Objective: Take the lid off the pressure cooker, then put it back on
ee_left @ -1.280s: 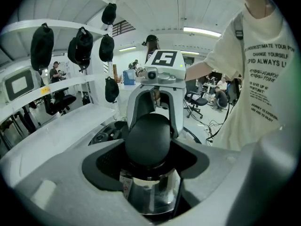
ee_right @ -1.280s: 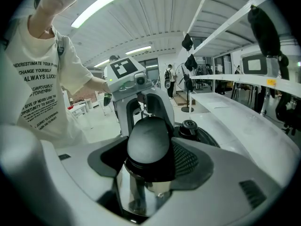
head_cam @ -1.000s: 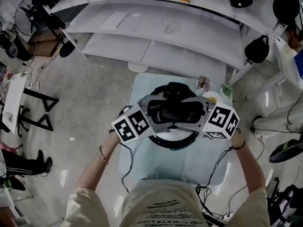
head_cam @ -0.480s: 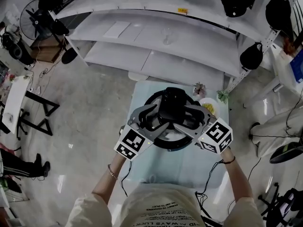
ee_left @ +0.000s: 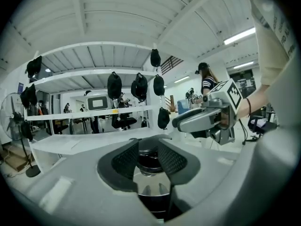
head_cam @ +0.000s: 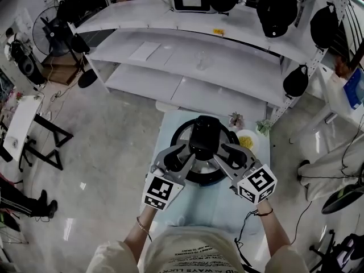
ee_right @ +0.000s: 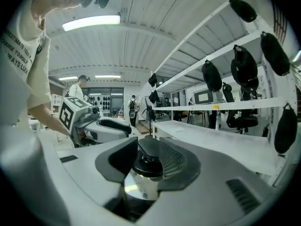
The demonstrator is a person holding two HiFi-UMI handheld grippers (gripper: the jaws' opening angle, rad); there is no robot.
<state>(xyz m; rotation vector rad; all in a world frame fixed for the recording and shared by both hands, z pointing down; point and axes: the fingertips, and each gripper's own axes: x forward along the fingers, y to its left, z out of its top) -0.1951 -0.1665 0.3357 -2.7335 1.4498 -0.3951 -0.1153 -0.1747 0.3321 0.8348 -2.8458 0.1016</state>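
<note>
On the cloth-covered table (head_cam: 219,203) just ahead of the person sits the pressure cooker (head_cam: 177,134). Its lid (head_cam: 200,165) is in place, and a bulky black handle (head_cam: 205,136) crosses the middle with its long axis pointing away from the person. The left gripper (head_cam: 185,154) reaches in from the near left and the right gripper (head_cam: 227,151) from the near right. They slant toward each other with the handle between them, neither nearer than the other. Both sets of jaws have just been closing, and each now stands partly closed with its pads pressing on something. For the left it is the left knob (ee_left: 149,155), a black ribbed stub over bright metal; for the right it is the right knob (ee_right: 148,160), much the same. Whether these belong to the lid or the pot body I cannot tell. Since the grips flank the centre evenly, the coming move likely needs both sides to act together.
</note>
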